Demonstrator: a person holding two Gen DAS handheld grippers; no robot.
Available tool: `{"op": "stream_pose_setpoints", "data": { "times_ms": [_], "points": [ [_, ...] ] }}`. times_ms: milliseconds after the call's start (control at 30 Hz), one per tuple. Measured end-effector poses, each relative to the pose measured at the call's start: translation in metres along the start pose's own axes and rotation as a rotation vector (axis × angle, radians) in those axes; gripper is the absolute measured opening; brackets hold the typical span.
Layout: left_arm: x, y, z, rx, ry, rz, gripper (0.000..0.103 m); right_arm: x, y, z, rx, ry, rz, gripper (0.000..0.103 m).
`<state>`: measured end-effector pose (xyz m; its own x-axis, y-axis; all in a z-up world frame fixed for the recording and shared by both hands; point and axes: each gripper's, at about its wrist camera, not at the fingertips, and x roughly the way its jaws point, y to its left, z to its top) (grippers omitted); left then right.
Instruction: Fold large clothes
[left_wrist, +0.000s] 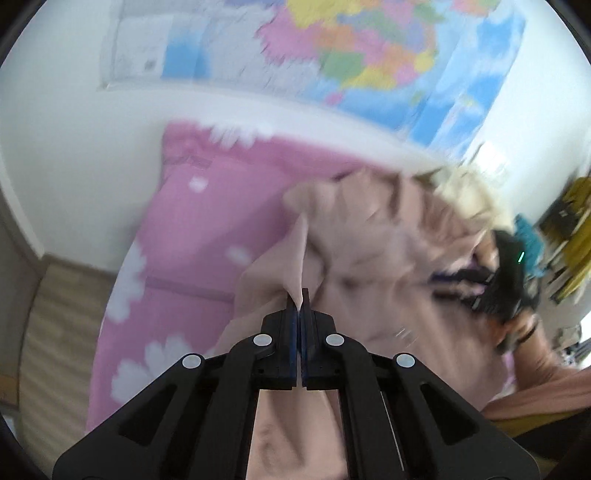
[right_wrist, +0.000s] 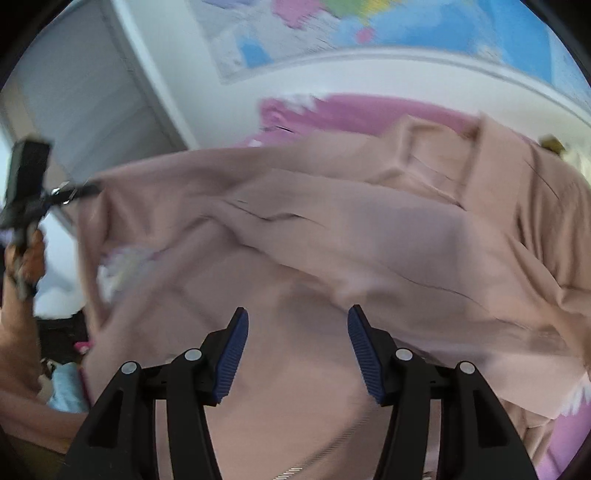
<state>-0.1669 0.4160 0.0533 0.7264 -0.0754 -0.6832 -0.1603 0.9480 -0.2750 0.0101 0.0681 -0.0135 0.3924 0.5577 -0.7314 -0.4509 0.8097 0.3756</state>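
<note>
A large beige-pink garment (left_wrist: 384, 258) lies rumpled on a pink bedsheet with white flowers (left_wrist: 192, 236). My left gripper (left_wrist: 300, 299) is shut on an edge of the garment and holds a peak of cloth lifted. In the right wrist view the same garment (right_wrist: 332, 229) is spread wide and fills the frame. My right gripper (right_wrist: 297, 317) is open just above the cloth, with nothing between its blue pads (right_wrist: 232, 354). The left gripper also shows at the far left of the right wrist view (right_wrist: 66, 194), pulling the cloth's corner. Both views are motion-blurred.
A white wall with a coloured map (left_wrist: 362, 55) runs behind the bed. Wooden floor (left_wrist: 55, 317) lies left of the bed. A cream fluffy item (left_wrist: 469, 192) and a cluttered shelf (left_wrist: 569, 229) are at the right. A grey cabinet (right_wrist: 92, 110) stands at the left.
</note>
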Motion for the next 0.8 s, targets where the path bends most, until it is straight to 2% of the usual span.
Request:
{"op": "stream_pose_setpoints", "data": {
  "times_ms": [67,100,200,233,333,400,500,567,600,633,700,800],
  "points": [
    [0.001,-0.018,0.010,0.018,0.002,-0.031,0.002,-0.002,0.018,0.001,-0.043,-0.019,0.058,0.059],
    [0.004,-0.029,0.015,0.035,0.009,-0.047,0.002,-0.004,0.032,0.002,-0.074,-0.032,0.116,0.061],
    [0.016,-0.058,0.021,0.077,0.030,-0.079,0.002,-0.007,0.063,0.006,-0.137,-0.078,0.224,0.077],
    [0.019,-0.066,0.022,0.085,0.036,-0.089,0.002,-0.005,0.075,0.009,-0.158,-0.100,0.263,0.079],
    [0.027,-0.080,0.028,0.097,0.045,-0.110,0.002,0.009,0.098,0.020,-0.182,-0.132,0.325,0.081],
    [0.032,-0.085,0.034,0.099,0.042,-0.109,0.002,0.030,0.111,0.032,-0.155,-0.112,0.381,0.081],
    [0.038,-0.088,0.041,0.096,0.040,-0.118,0.002,0.058,0.125,0.045,-0.159,-0.072,0.380,0.079],
    [0.040,-0.089,0.046,0.092,0.040,-0.115,0.002,0.071,0.127,0.051,-0.152,-0.029,0.403,0.057],
    [0.041,-0.088,0.048,0.083,0.040,-0.114,0.002,0.076,0.127,0.054,-0.146,-0.007,0.433,0.026],
    [0.042,-0.088,0.051,0.079,0.038,-0.112,0.002,0.076,0.127,0.058,-0.144,0.005,0.457,0.002],
    [0.039,-0.087,0.057,0.069,0.018,-0.117,0.002,0.058,0.119,0.061,-0.185,-0.036,0.467,0.002],
    [0.033,-0.093,0.066,0.070,-0.009,-0.145,0.002,0.020,0.090,0.066,-0.181,-0.060,0.412,0.002]
  ]
}}
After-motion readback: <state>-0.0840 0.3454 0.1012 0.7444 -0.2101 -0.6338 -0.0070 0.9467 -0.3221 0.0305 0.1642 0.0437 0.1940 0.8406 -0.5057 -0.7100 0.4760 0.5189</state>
